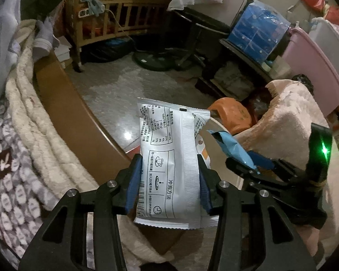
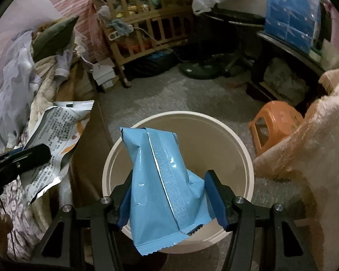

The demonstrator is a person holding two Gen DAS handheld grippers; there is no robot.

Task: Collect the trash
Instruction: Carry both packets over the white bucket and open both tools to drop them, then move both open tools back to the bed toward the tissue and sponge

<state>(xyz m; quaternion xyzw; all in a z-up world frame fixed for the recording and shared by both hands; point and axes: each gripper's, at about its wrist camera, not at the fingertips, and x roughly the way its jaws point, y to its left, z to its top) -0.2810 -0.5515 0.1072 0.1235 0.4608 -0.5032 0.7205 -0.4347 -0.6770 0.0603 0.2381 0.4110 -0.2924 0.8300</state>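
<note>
1. Left tool (image 1: 169, 178) clamped on white sachet (image 1: 169, 158), blue pads pressing both long sides; sachet upright, printed back with barcode facing the camera
2. Right tool (image 2: 169, 197) clamped on blue wrapper (image 2: 162, 192), pads against its lower sides; wrapper upright, seam strip facing the camera, top leaning left
3. Blue wrapper sits right over the open mouth of the round cream bin (image 2: 244, 149) on the floor
4. White sachet is held left of the bin, beside the bed (image 1: 34, 135) edge; seen in the right wrist view too, near the bin rim
5. Both tools close together, side by side; right tool shows at the right of the left wrist view, green light on it
6. Orange stool (image 2: 275, 119) on the floor right of the bin; pinkish fleece sleeve (image 2: 316, 146) at the right edge
7. Wooden crib (image 2: 147, 29) at the back
</note>
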